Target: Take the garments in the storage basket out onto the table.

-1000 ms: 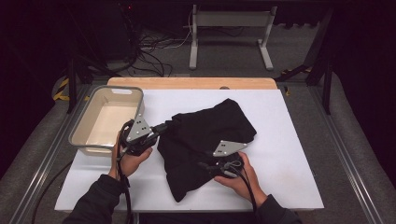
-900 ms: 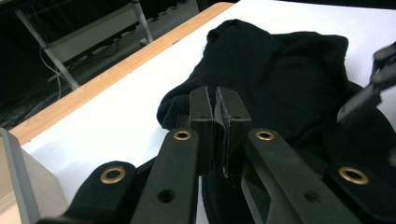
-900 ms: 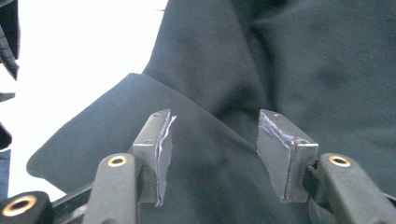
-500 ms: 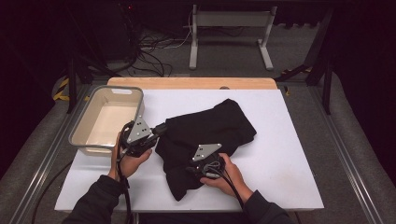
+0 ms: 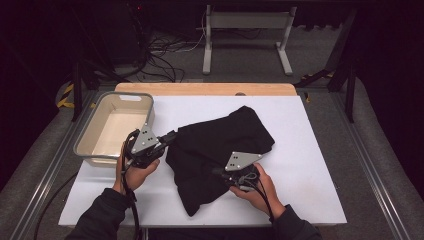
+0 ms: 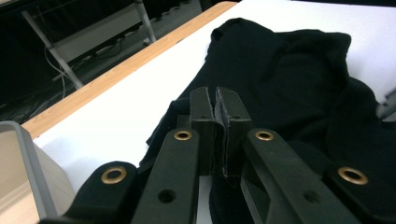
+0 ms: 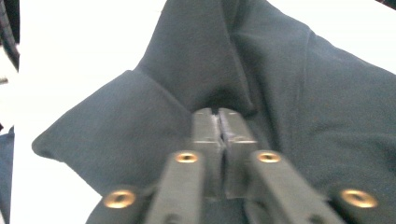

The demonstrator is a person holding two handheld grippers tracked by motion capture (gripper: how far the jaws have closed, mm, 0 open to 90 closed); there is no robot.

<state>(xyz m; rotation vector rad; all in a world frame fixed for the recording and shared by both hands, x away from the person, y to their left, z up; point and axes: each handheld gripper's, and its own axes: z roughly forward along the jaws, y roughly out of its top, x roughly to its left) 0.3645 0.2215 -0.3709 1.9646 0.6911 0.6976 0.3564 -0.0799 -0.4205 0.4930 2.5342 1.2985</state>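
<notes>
A crumpled black garment (image 5: 220, 145) lies in the middle of the white table (image 5: 310, 150). My left gripper (image 5: 172, 136) is at its left edge, jaws together on a thin fold of the cloth (image 6: 289, 70) in the left gripper view (image 6: 216, 95). My right gripper (image 5: 217, 172) sits on the garment's lower right part. Its jaws have just been closing and then eased a little. In the right gripper view they meet at the tips (image 7: 218, 114), pinching a raised fold of the dark cloth (image 7: 303, 93).
A beige bin (image 5: 87, 150) stands at the table's left, just behind my left hand, and its rim (image 6: 23, 154) is in the left gripper view. A wooden strip (image 5: 205, 89) runs along the far edge. Bare white table lies to the right of the garment.
My right gripper slid left across the garment, then came back right with its jaws closed on a fold. The left gripper stayed put on the cloth's left edge.
</notes>
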